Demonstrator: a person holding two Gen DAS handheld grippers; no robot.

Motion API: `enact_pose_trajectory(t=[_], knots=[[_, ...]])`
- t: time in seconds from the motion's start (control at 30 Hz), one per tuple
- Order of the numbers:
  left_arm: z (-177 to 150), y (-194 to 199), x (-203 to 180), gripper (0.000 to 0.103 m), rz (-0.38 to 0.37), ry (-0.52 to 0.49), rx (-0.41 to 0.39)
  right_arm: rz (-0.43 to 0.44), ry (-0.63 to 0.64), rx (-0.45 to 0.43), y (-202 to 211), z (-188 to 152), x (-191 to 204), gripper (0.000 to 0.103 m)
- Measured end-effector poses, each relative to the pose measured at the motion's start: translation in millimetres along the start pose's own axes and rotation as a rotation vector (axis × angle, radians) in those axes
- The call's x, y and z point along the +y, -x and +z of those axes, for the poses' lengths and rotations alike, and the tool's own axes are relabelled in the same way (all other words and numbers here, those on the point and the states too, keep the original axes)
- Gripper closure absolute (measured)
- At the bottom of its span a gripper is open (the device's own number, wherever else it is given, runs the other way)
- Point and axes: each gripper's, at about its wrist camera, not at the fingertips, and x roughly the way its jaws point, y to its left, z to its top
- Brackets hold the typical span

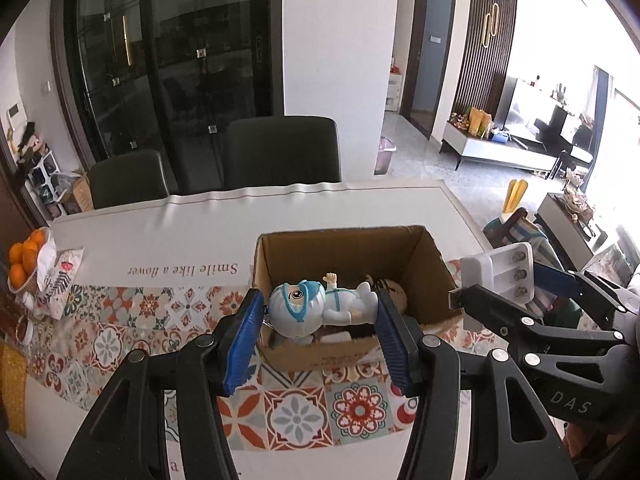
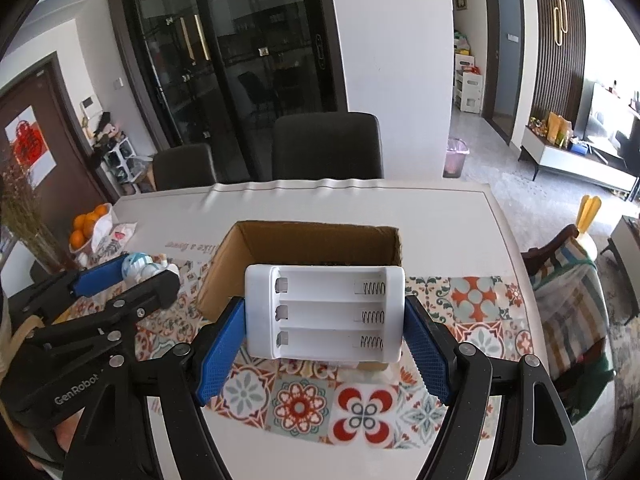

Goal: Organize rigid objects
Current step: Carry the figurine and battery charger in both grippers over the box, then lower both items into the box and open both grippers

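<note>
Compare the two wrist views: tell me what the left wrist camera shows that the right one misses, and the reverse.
Only the left wrist view shows the inside of the cardboard box, where a dark, striped item lies, and the figurine up close, held over the box's near edge between the left hand-held gripper fingers.

Only the right wrist view shows the open face of the white battery holder: three empty slots with springs, clamped in the right hand-held gripper.

Both show the box, the patterned tablecloth, the oranges, two dark chairs, and each other's gripper and load.
</note>
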Motion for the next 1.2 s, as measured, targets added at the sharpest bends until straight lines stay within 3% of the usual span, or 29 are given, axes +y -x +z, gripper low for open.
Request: enact_pose_trajectory(t=[0.5,0.9,1.2], knots=[[34,-61,8,0.048,0.026,-0.016,0.094,-0.027,0.001,0.067,-48,33,-8,0.026],[36,-99,11,0.047,0.071,-0.039,0.146,-0.036,0.004,0.105,-73,39,-10,0.026],[28,-91,27,0.029,0.115,-0.009,0.126,-0.019,0.010,0.128,-85,39,-6,0.026]])
